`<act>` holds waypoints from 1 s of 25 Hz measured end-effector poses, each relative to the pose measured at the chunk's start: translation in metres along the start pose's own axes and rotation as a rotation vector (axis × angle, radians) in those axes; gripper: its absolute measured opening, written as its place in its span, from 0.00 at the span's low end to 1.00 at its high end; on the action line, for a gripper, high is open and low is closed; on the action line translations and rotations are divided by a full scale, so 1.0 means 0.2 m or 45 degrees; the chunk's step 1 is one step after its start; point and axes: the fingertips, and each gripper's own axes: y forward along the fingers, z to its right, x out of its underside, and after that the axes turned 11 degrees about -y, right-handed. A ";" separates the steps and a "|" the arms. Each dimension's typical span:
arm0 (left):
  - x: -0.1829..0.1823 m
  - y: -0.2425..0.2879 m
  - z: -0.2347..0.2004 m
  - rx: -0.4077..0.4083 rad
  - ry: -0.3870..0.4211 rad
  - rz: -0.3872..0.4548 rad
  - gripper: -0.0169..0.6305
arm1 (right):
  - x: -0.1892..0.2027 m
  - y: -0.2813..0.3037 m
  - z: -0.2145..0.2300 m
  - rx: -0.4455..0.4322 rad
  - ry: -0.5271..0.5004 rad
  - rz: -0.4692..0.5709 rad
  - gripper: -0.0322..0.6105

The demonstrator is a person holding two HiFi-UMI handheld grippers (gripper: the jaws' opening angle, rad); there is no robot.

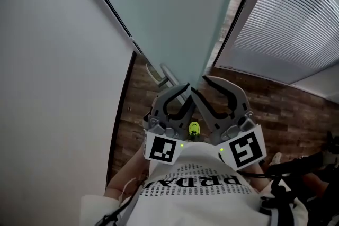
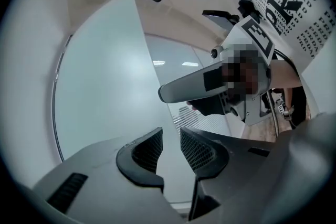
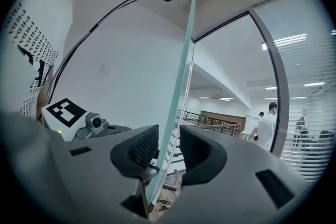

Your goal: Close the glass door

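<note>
The frosted glass door [image 1: 169, 2] stands ajar, and its free edge runs down to my grippers. A metal handle [image 1: 167, 77] sticks out of the door just above the left gripper [image 1: 177, 97]. In the left gripper view the left gripper [image 2: 171, 147] has a narrow gap between its pads with nothing in it, and the pane [image 2: 105, 92] lies behind. The right gripper [image 1: 200, 86] meets the door's edge. Seen from the right gripper [image 3: 169, 147], the glass door [image 3: 181, 76] is edge-on and fills the gap between the pads.
A white wall [image 1: 53, 61] rises close on the left. A window with slatted blinds [image 1: 296, 13] and its grey frame stand on the right. Brown wood flooring [image 1: 275, 108] lies below. Beyond the doorway are a railing [image 3: 210, 120] and a distant person [image 3: 268, 123].
</note>
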 end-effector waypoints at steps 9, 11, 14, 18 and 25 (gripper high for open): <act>0.04 0.25 0.02 -0.005 0.006 -0.009 0.20 | 0.15 0.04 0.21 0.030 0.023 0.005 0.18; 0.04 0.30 0.04 0.014 0.010 -0.003 0.20 | 0.19 0.03 0.26 0.069 0.024 -0.015 0.18; 0.03 0.36 0.06 0.042 0.011 -0.005 0.19 | 0.21 0.03 0.33 0.118 0.015 -0.024 0.18; 0.01 0.46 0.03 0.096 0.028 0.006 0.17 | 0.26 0.05 0.44 0.176 0.030 -0.063 0.15; 0.04 0.59 -0.06 0.129 -0.002 -0.001 0.17 | 0.34 0.08 0.65 0.262 0.070 -0.075 0.14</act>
